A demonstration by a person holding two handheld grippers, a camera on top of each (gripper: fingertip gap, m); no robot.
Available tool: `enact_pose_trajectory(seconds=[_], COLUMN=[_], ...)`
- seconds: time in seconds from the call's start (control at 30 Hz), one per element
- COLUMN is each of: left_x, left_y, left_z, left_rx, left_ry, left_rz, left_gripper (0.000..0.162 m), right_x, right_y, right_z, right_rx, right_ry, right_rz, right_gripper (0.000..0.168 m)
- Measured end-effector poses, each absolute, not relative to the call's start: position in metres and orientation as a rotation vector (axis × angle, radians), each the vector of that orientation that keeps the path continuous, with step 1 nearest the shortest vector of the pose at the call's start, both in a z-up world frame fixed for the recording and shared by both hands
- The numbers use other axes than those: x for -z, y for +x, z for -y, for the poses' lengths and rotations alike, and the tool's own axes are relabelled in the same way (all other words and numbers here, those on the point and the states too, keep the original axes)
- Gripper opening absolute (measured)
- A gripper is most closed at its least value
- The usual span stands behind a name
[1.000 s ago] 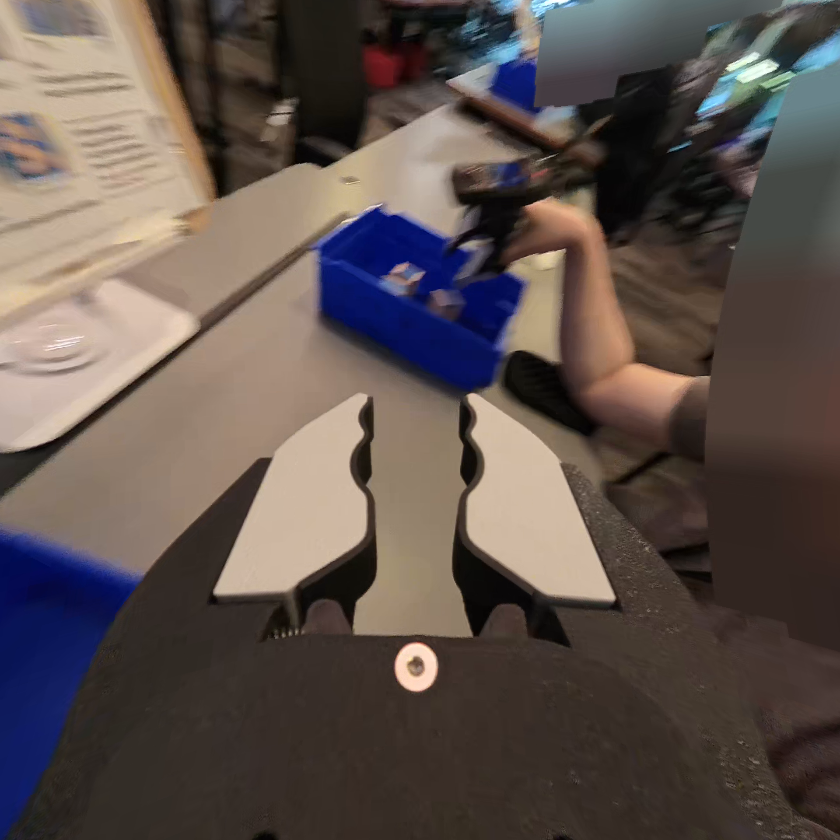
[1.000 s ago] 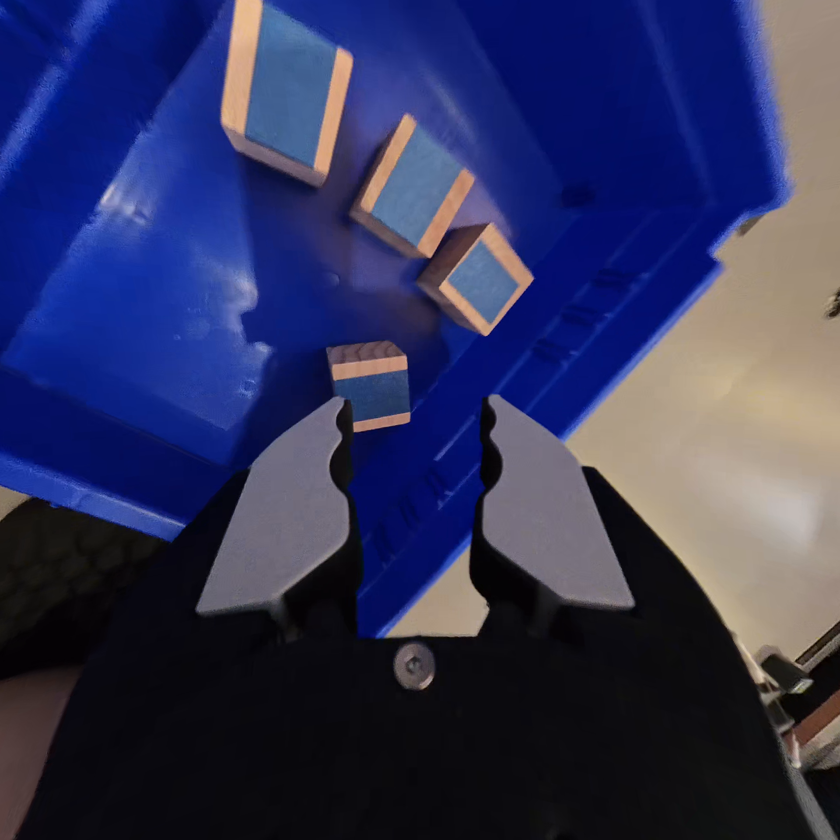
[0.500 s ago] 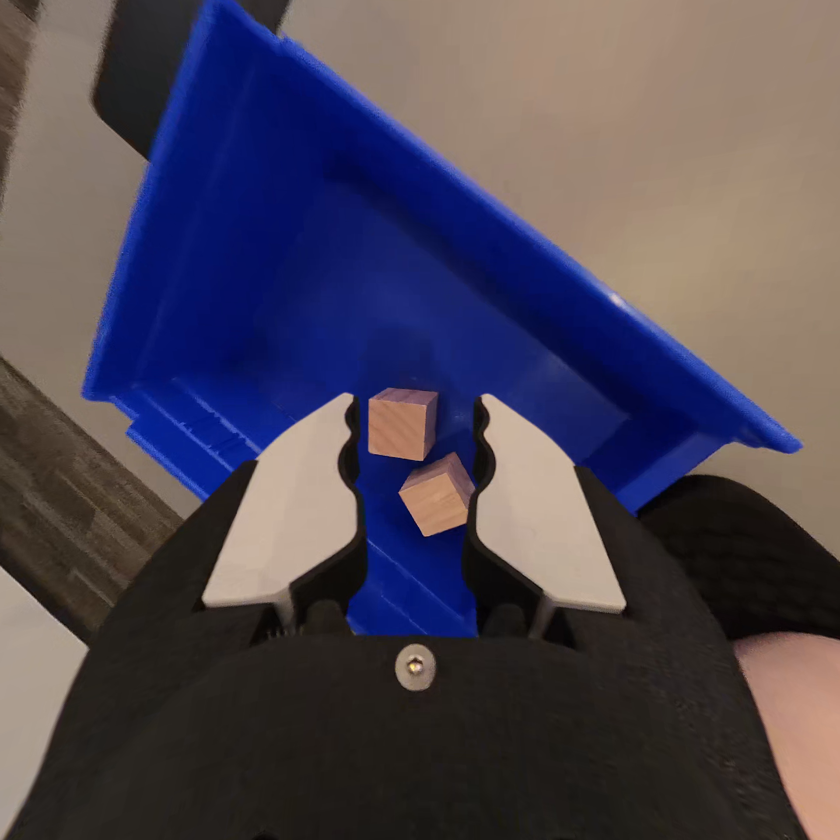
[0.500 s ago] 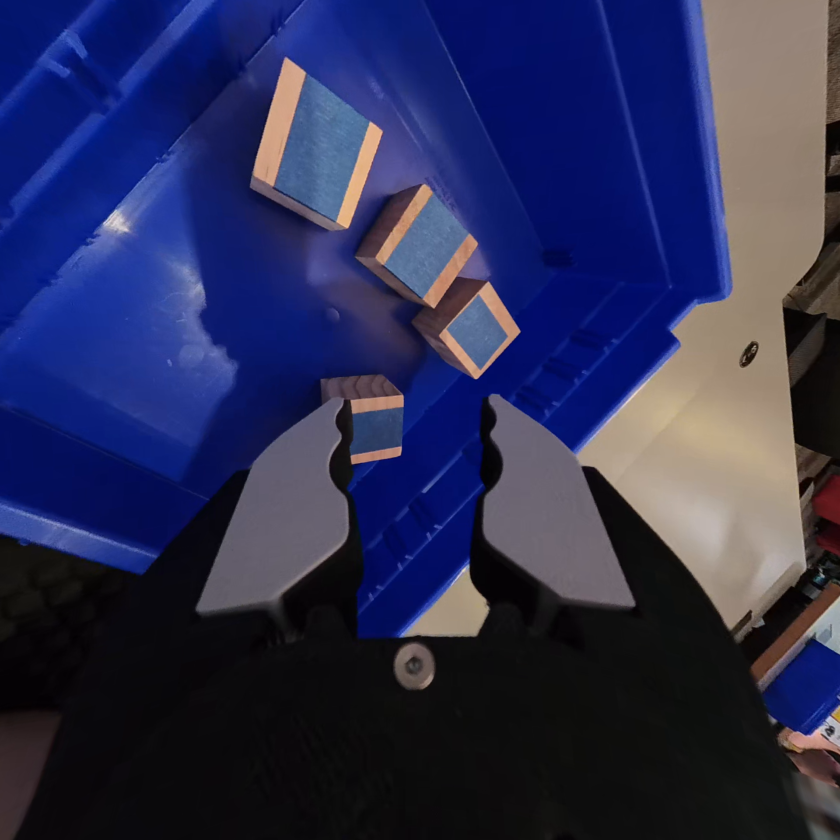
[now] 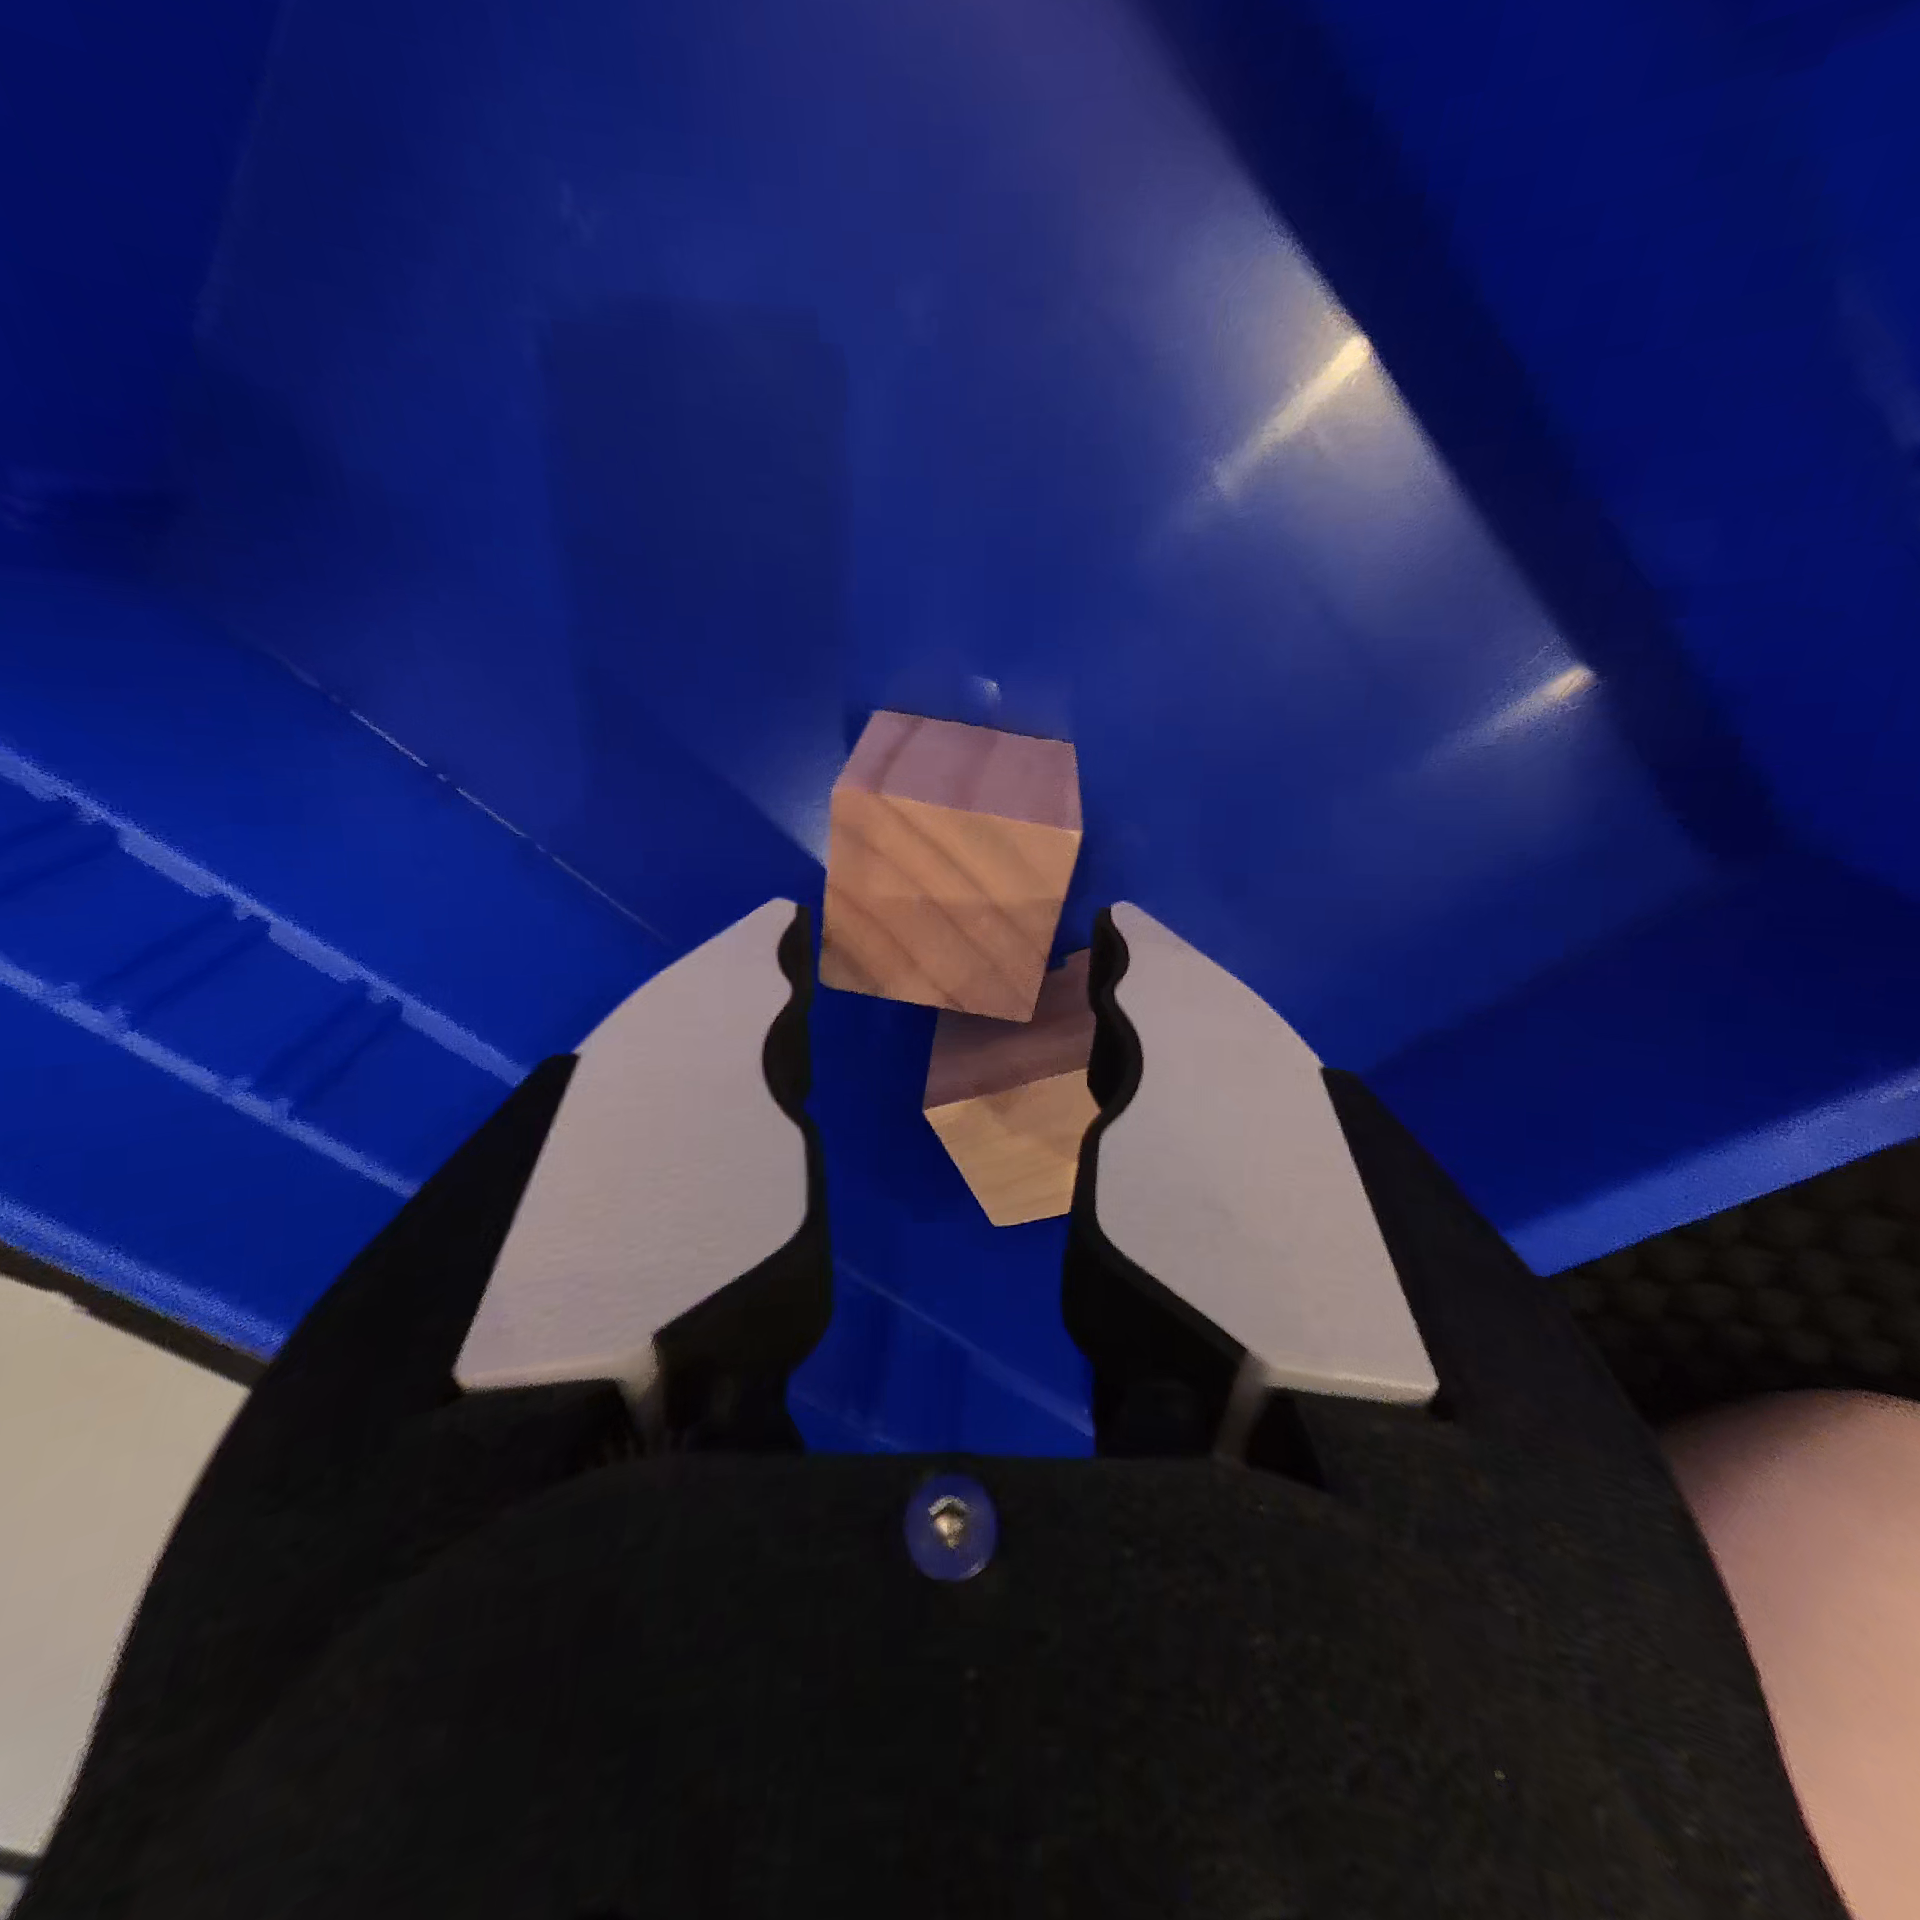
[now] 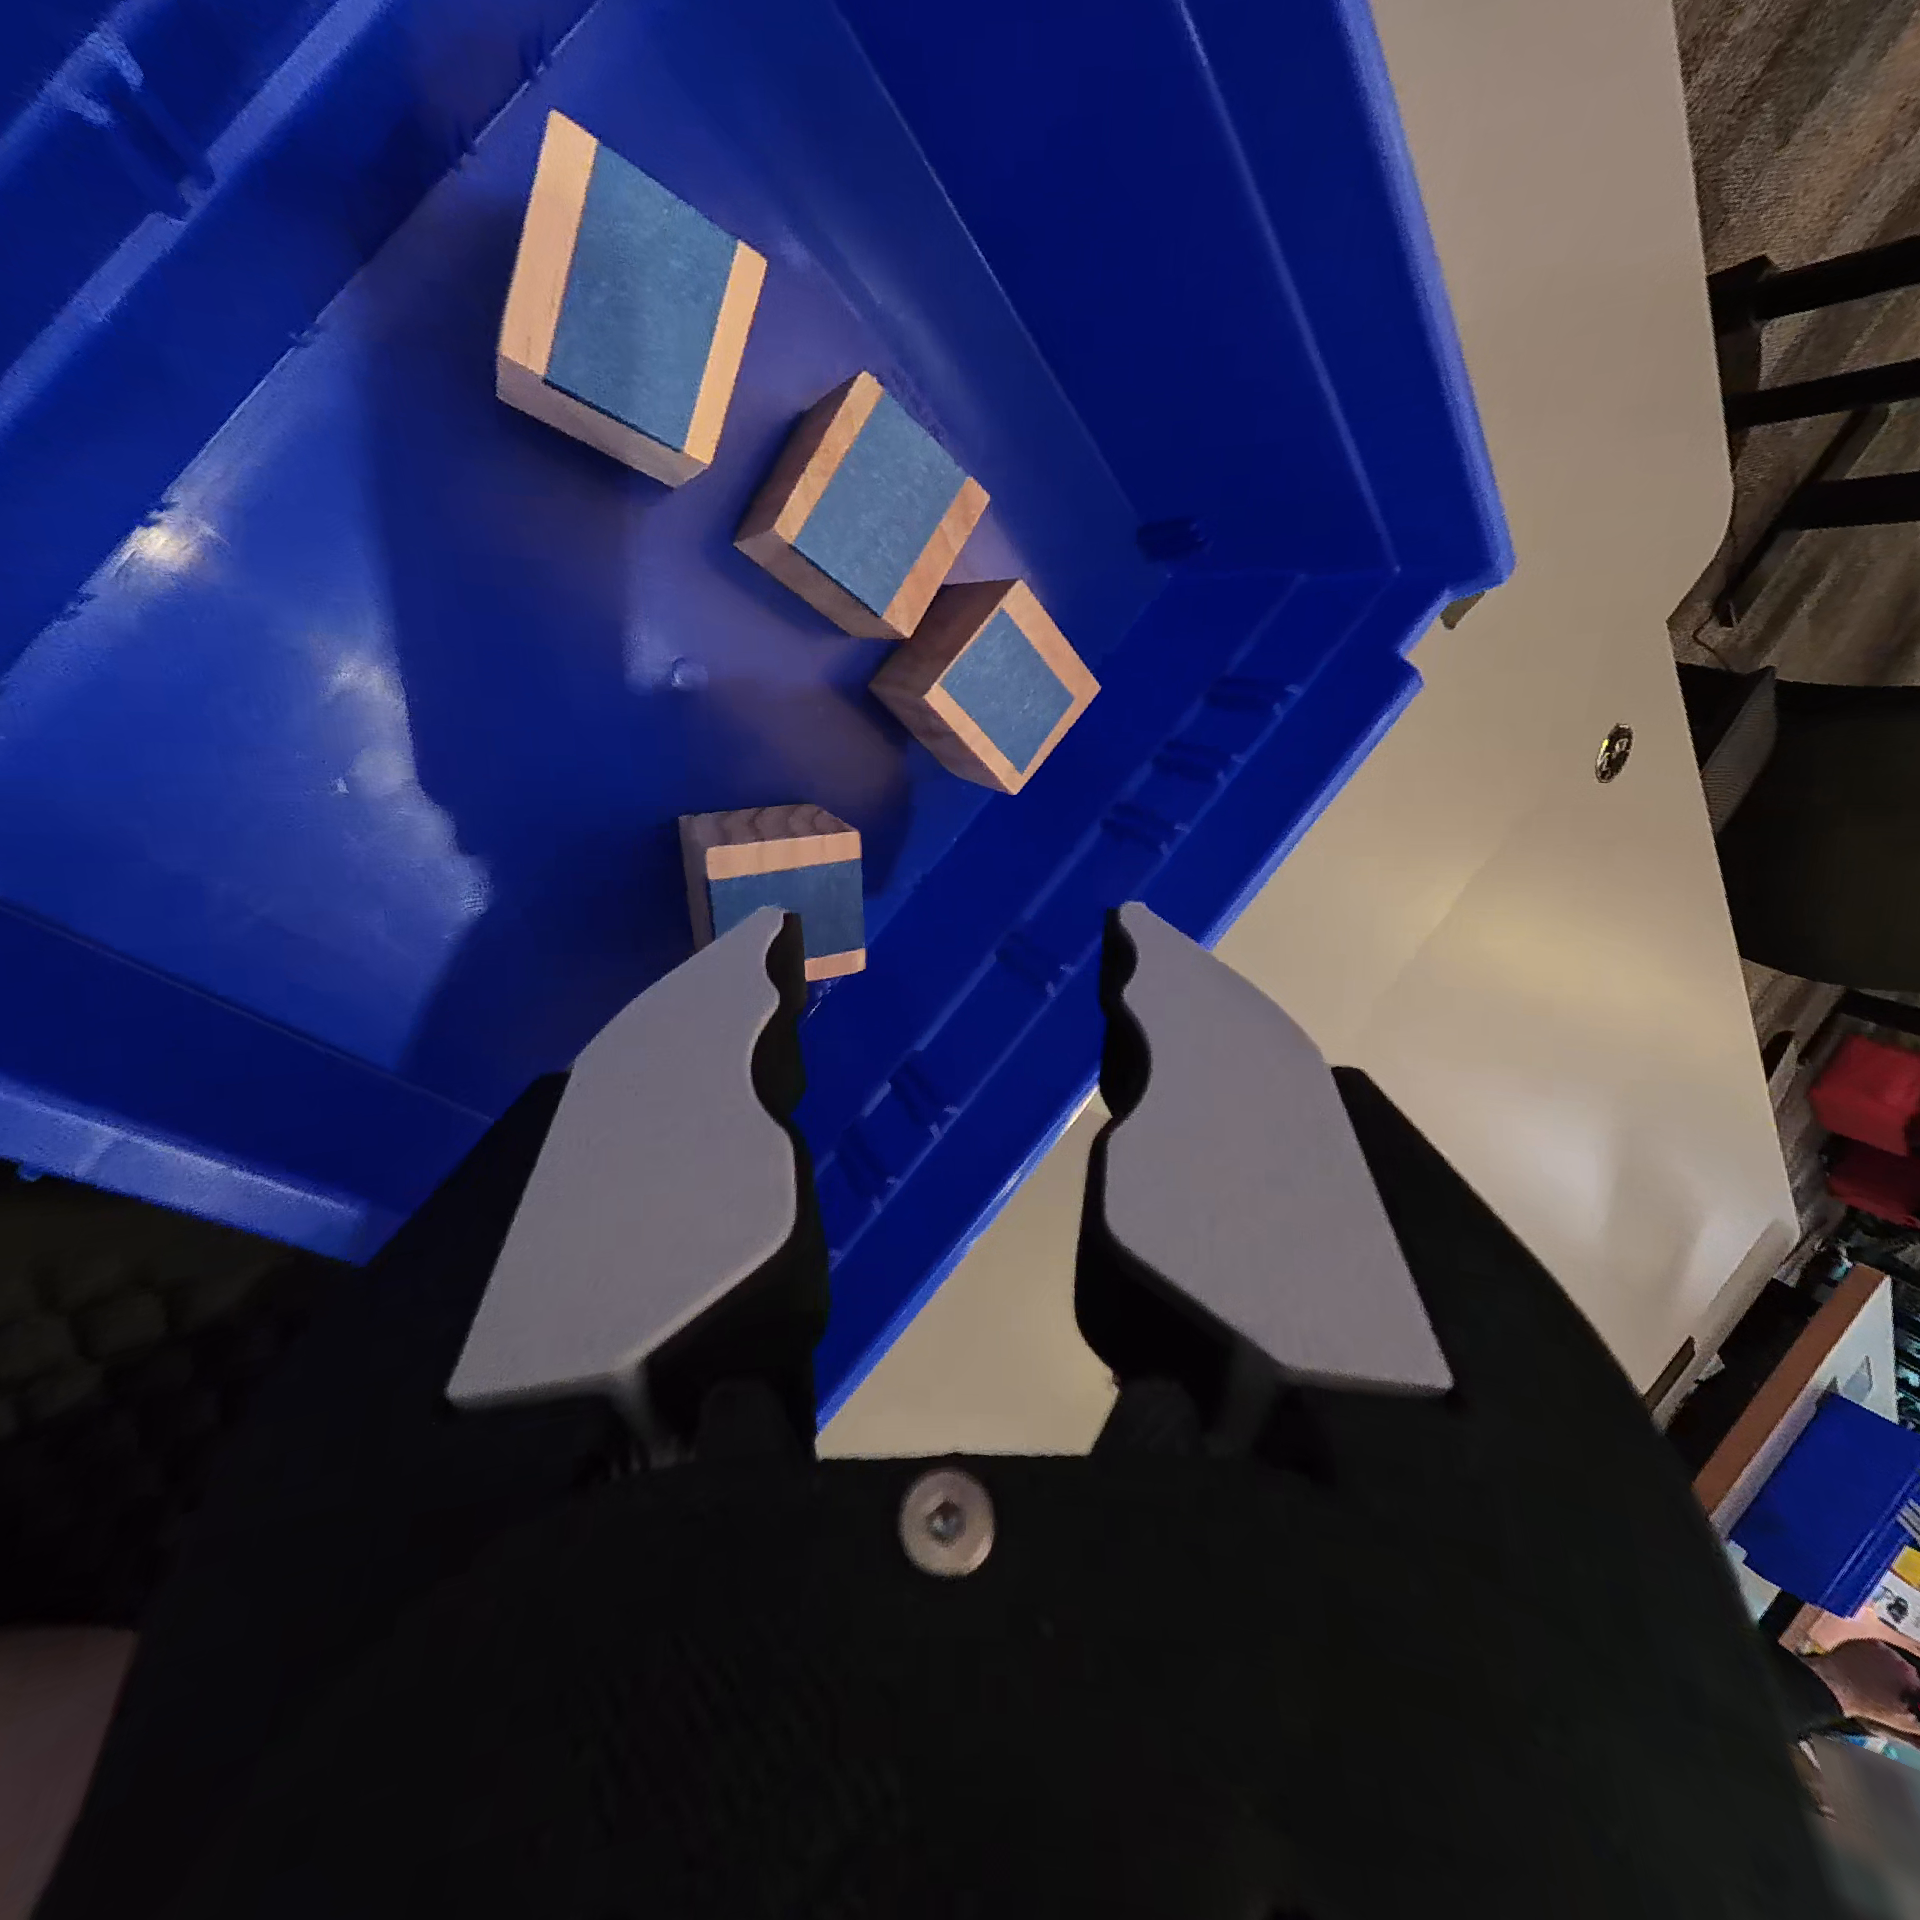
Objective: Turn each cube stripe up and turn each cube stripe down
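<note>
In the left wrist view, my left gripper [image 5: 948,914] is open inside a blue bin [image 5: 416,520]. A plain wooden cube [image 5: 945,883] sits just beyond its fingertips and a second plain cube [image 5: 1013,1122] lies between the fingers, near the right one; no stripe shows on either. In the right wrist view, my right gripper [image 6: 948,920] is open and empty over another blue bin [image 6: 260,779]. Several wooden cubes with blue stripes facing up lie there: a large one [image 6: 629,301], a middle one [image 6: 868,509], a third [image 6: 992,691], and a small one [image 6: 779,883] at the left fingertip.
A pale tabletop [image 6: 1507,935] lies right of the right bin, with dark chairs [image 6: 1829,810] and floor beyond its edge. Red and blue bins [image 6: 1860,1122] stand farther off. A black mat [image 5: 1745,1278] and a person's arm [image 5: 1818,1610] show beside the left bin.
My left gripper swung from facing across the table to over its bin, then dropped in close around the two plain cubes. My right gripper shifted slightly; its view drew back a little over the striped cubes.
</note>
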State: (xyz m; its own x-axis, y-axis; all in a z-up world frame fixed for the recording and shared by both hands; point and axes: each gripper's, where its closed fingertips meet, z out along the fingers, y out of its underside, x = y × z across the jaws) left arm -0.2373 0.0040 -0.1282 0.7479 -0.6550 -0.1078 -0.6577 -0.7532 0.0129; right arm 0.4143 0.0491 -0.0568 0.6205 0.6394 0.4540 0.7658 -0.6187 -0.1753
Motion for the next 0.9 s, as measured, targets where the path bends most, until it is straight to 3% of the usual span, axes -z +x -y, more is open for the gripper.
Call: enact_pose_trajectory(seconds=[0.4,0.63,0.77,0.9], left_x=[0.128,0.033,-0.02,-0.061], left_y=[-0.236,-0.208,-0.143,-0.068], left_z=[-0.018,-0.045,-0.032,-0.011], left_rx=[-0.278,-0.148,0.29,0.776], left_ry=[-2.855,-2.457,-2.214,-1.99], left_rz=[-1.154,-0.886,-0.894,-0.949], left_gripper=[0.045,0.045,0.045,0.045], right_x=[0.055,-0.009,-0.071,-0.086], right_y=[0.414,0.396,0.321,0.21], right_z=[-0.048,-0.064,-0.075,-0.047], right_rx=[0.527,0.676,0.632,0.423], right_ry=[-2.492,-2.202,-1.764,-1.353], right_rz=[1.138,1.007,0.996,1.181], right_gripper=[0.057,0.056,0.057,0.06])
